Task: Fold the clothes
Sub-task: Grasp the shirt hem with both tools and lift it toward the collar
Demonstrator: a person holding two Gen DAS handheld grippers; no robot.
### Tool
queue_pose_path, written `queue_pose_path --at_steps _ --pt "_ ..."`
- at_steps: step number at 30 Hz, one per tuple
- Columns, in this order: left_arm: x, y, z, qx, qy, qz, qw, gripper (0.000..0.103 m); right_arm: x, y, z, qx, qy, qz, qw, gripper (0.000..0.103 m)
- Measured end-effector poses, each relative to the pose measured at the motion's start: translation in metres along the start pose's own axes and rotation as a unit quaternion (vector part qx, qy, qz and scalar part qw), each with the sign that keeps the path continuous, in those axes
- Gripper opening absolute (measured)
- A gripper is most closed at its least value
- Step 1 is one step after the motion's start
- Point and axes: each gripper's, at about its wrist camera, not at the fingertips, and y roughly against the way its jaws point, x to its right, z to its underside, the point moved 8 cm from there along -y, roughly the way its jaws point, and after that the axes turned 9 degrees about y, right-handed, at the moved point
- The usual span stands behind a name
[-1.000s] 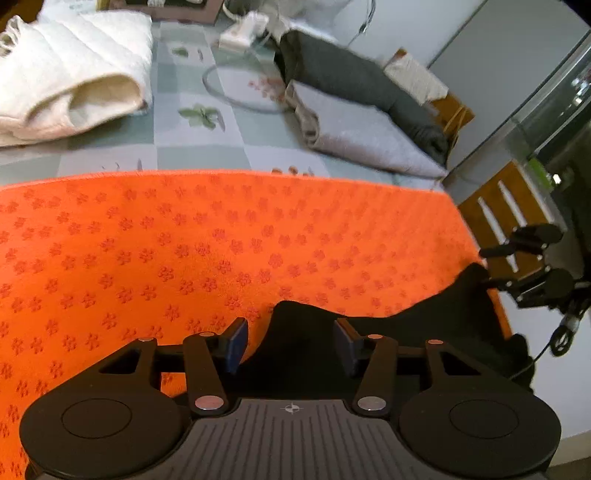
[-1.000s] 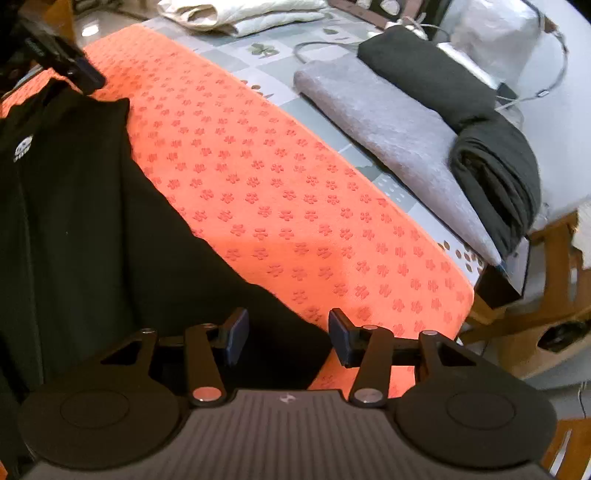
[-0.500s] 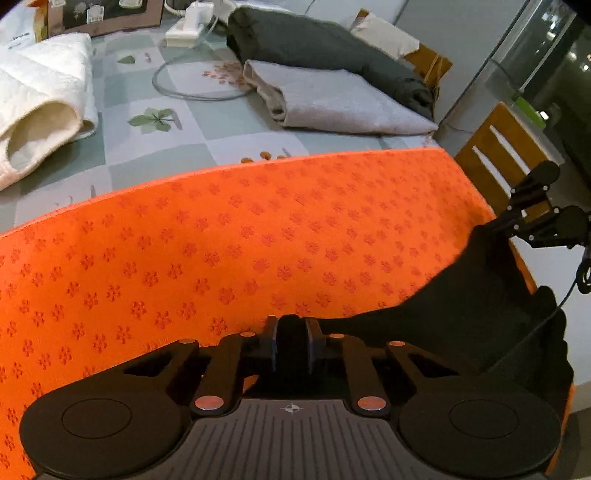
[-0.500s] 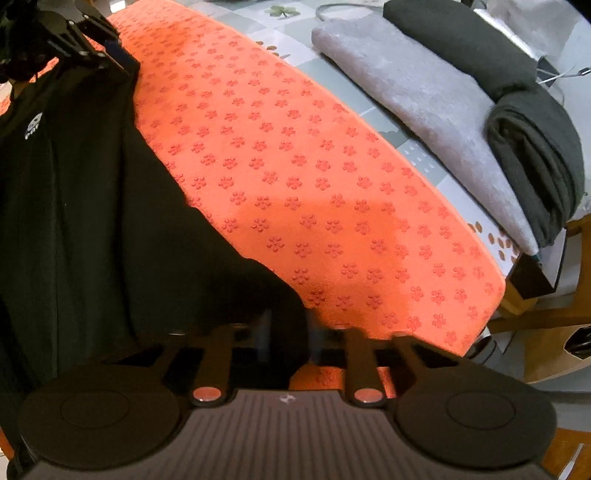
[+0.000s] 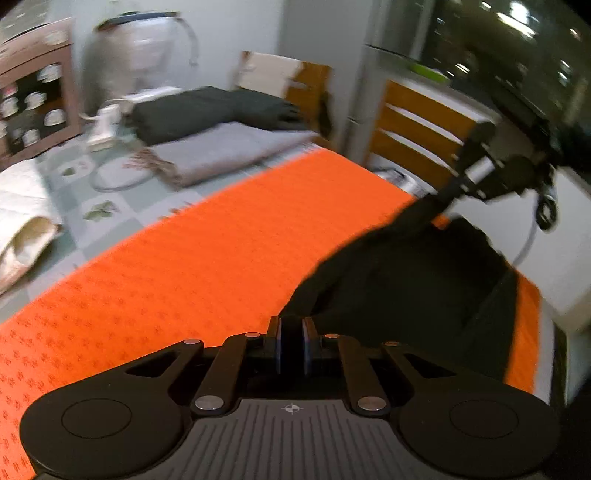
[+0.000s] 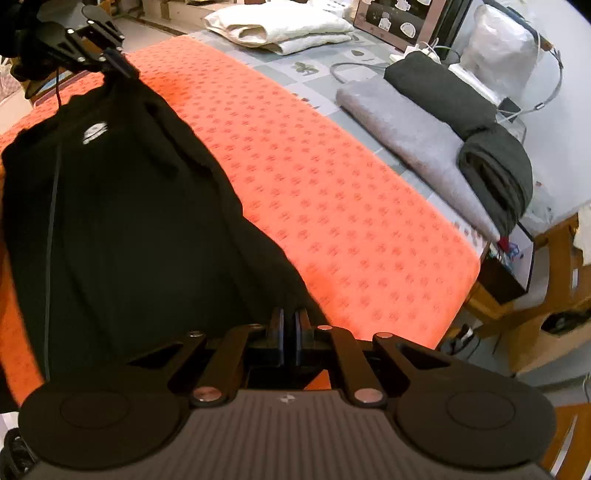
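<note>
A black garment with a small white logo hangs stretched over the near edge of an orange flower-print mat. My right gripper is shut on one corner of it. My left gripper is shut on the opposite corner, and the black garment runs from it to the right. Each gripper shows in the other's view: the left one at top left, the right one at right. The cloth is lifted between them.
Behind the mat, a folded grey cloth and folded dark cloths lie on the tiled tablecloth, with a white folded quilt, a cable and a framed box. Wooden chairs stand past the table's right end.
Both grippers closed on the garment's corners within the last second. They have since lifted it, and the left view swung up and right, blurred with motion.
</note>
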Motion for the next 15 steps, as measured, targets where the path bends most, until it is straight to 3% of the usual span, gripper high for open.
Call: queue_pose_path --at_steps 5,11,15 --pt "0.030 0.004 0.042 -0.029 -0.015 0.019 0.9993 0.013 -0.034 0.007 0.031 -0.013 -0.002 0.017 1.000 0.007" --pt "0.041 -0.014 0.080 -0.057 0.006 0.011 0.9983 0.013 -0.063 -0.008 0.056 -0.033 -0.008 0.055 0.998 0.007" --pt "0.042 -0.013 0.083 -0.042 0.031 -0.003 0.9986 0.013 -0.072 -0.013 0.061 -0.039 -0.007 0.076 0.996 0.007"
